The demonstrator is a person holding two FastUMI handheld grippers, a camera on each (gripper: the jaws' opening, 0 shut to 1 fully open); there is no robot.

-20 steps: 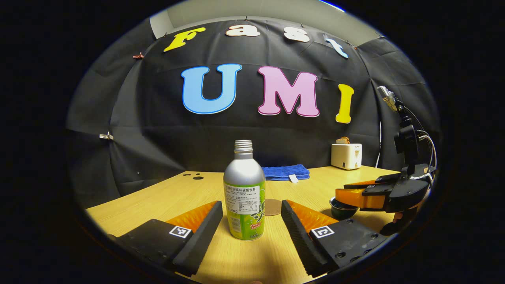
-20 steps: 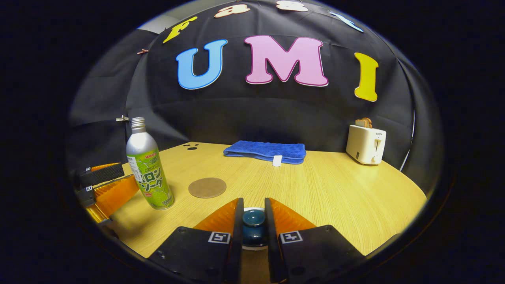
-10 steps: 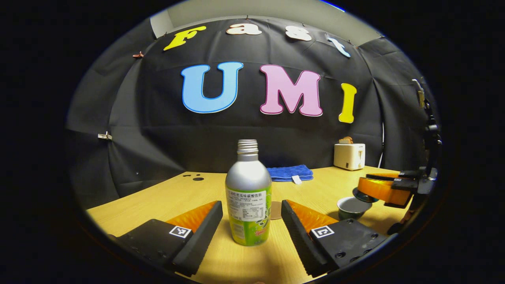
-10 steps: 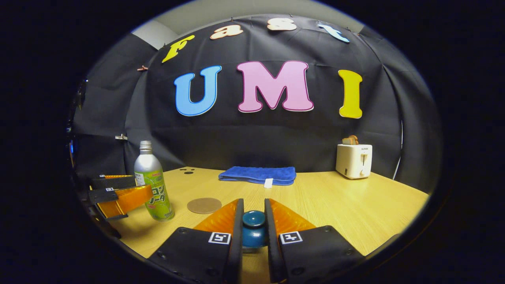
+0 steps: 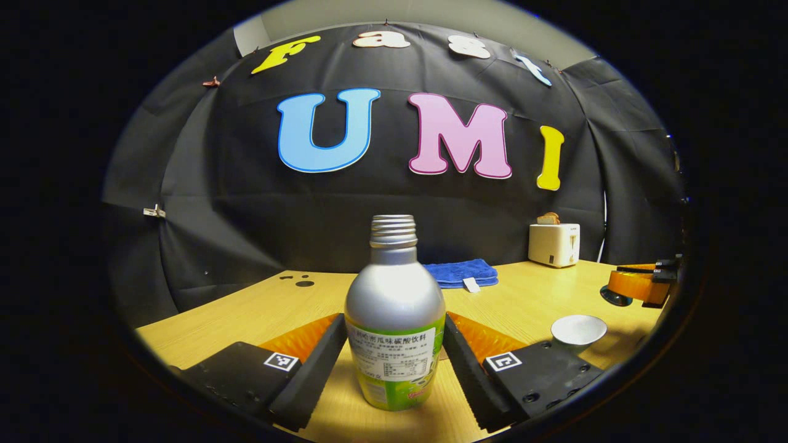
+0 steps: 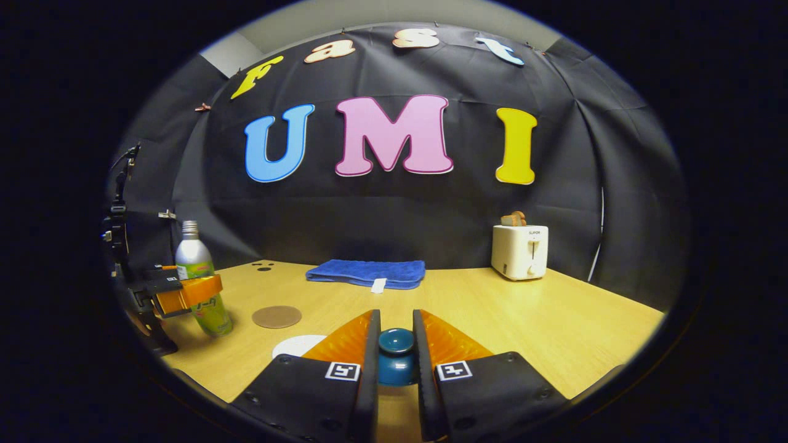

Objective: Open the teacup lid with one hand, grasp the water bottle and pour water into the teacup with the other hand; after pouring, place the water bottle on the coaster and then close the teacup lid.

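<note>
Lifted off the teacup (image 5: 578,330), the lid (image 6: 396,360) sits pinched in right tongs (image 6: 395,344); left tongs (image 5: 392,344) gape around the bottle (image 5: 395,320) on the table (image 6: 554,320).

1. Black cloth wall (image 6: 394,209) hangs behind the table, creased, pinned with small clips; pale wall (image 5: 394,15) shows above it.
2. Light wooden table (image 6: 554,320); grain visible; warm overhead light.
3. Folded blue towel (image 6: 366,272) lies near the back edge; white toaster (image 6: 519,251) with toast stands to its right.
</note>
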